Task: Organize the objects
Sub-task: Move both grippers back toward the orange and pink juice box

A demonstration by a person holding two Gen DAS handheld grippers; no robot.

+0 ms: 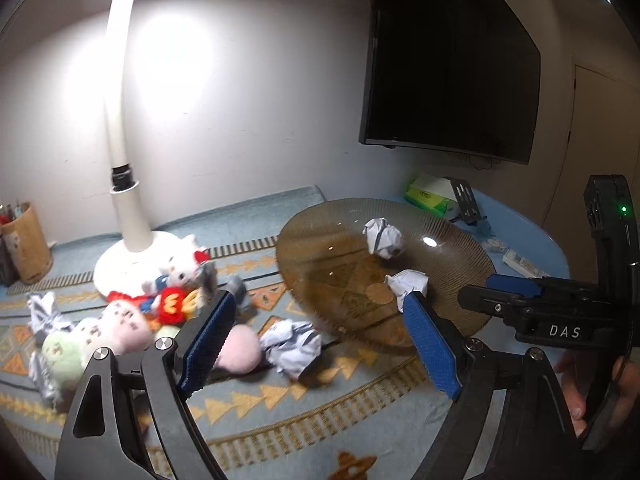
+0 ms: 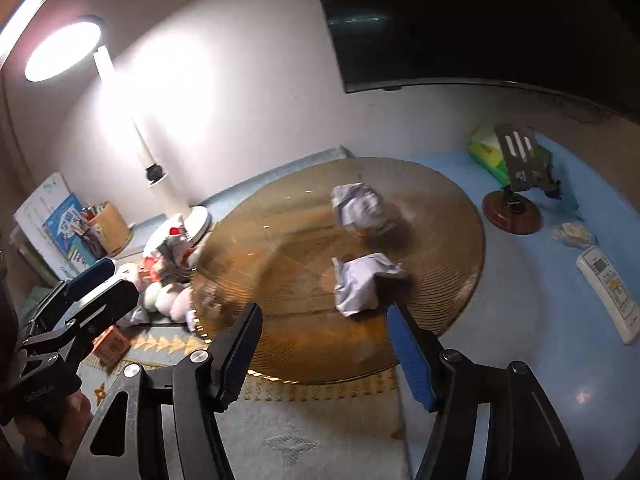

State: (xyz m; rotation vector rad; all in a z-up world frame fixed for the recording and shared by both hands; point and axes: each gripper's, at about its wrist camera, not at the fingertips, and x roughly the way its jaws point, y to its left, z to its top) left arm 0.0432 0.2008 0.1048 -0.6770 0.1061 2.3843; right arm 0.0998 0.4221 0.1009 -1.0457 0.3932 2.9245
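Note:
A ribbed amber glass plate (image 1: pixel 320 248) (image 2: pixel 280 240) lies on the patterned cloth and holds two crumpled paper balls (image 1: pixel 382 237) (image 1: pixel 408 284) (image 2: pixel 360 208) (image 2: pixel 360 284). Another paper ball (image 1: pixel 292 346) lies on the cloth in front of the plate. Plush toys (image 1: pixel 120 328) are piled by the lamp base, a white cat plush (image 1: pixel 184 268) among them, and show in the right wrist view (image 2: pixel 168 296). My left gripper (image 1: pixel 320 316) is open and empty above the loose ball. My right gripper (image 2: pixel 324 328) (image 1: pixel 512 286) is open and empty over the plate's near edge.
A white desk lamp (image 1: pixel 124 184) stands at the back left with a pen holder (image 1: pixel 28 244) beside it. A tissue box (image 2: pixel 488 152), a phone stand (image 2: pixel 516 200) and a remote (image 2: pixel 608 292) lie on the blue table at right. More foil-like crumpled paper (image 1: pixel 44 312) lies left.

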